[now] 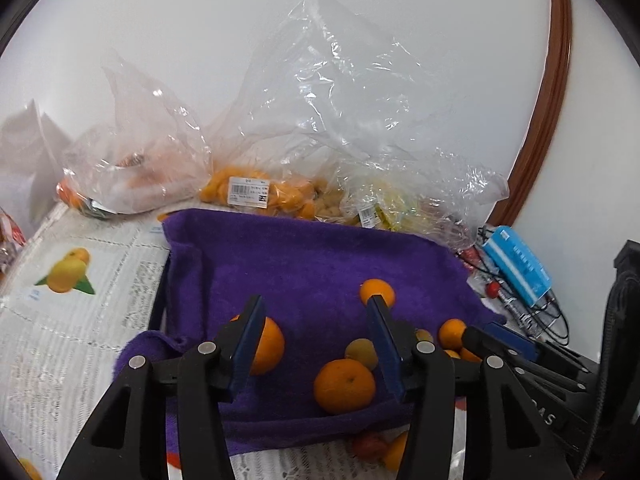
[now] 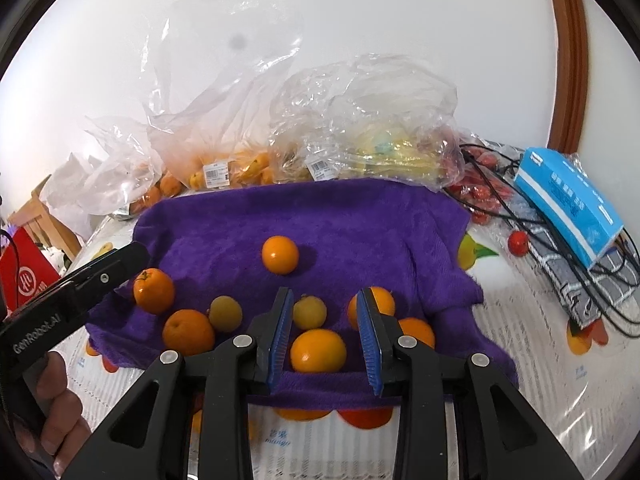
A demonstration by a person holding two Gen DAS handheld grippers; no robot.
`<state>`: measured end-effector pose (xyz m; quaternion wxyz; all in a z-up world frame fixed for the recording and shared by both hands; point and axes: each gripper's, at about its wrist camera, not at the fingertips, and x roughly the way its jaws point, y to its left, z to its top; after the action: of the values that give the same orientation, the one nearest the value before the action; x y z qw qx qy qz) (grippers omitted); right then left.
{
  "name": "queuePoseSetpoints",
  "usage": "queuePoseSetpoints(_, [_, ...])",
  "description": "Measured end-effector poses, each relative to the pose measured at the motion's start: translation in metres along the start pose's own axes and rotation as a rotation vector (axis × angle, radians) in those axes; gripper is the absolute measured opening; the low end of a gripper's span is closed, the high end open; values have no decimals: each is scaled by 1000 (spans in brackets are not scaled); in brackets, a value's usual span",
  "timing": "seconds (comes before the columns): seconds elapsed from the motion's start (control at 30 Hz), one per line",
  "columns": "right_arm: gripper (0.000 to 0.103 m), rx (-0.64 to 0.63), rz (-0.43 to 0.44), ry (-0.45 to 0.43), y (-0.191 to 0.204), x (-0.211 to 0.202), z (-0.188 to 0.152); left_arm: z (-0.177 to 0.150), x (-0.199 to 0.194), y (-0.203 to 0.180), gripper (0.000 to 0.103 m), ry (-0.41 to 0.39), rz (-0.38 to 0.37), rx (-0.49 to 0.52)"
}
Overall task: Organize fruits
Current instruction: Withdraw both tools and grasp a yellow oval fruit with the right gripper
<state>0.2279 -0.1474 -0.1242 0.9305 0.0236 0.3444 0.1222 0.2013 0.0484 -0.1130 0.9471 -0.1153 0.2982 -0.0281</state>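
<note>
Left wrist view, left to right: the tabletop (image 1: 60,344) carries a printed fruit-pattern cover. Clear bags (image 1: 256,192) of fruit lie along the wall behind a purple towel (image 1: 312,264). The left gripper (image 1: 316,344) hangs over the towel with its fingers (image 1: 248,340) spread and nothing pinched. One orange (image 1: 270,346) lies just behind the left-hand finger. A second orange (image 1: 344,386) lies on the towel below the gap. A small yellow-green fruit (image 1: 362,354) lies beside it. A blue box (image 1: 516,268) lies on black cables at the right.

Right wrist view, left to right: a hand (image 2: 56,412) holds the left gripper's handle at the left edge. Oranges and two yellow-green fruits are scattered on the towel (image 2: 360,224). The right gripper (image 2: 324,336) is low over the towel's near edge. Its fingers (image 2: 280,336) stand apart on either side of an orange (image 2: 318,351); no pad contact is visible. The blue box (image 2: 568,204) lies at the far right.
</note>
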Motion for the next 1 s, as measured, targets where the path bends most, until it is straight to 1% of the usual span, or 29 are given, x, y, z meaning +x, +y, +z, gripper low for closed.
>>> queuePoseSetpoints(0.1, [33, -5, -3, 1, 4, -8, -6, -3, -6, 4, 50, 5, 9, 1])
queuePoseSetpoints(0.27, [33, -31, -14, 2, 9, -21, -17, -11, -16, 18, 50, 35, 12, -35])
queuePoseSetpoints(0.4, [37, -37, -6, 17, 13, -28, -29, -24, -33, 32, 51, 29, 52, -30])
queuePoseSetpoints(0.63, [37, -53, -8, 53, 21, -31, -51, -47, -48, 60, 51, 59, 117, -58])
queuePoseSetpoints(0.8, [37, -39, -4, 75, 23, -32, -58, -51, -53, 73, 51, 76, 76, -113])
queuePoseSetpoints(1.0, [37, -37, 34, 95, 35, -30, -59, -52, -55, 71, 51, 68, 73, -113])
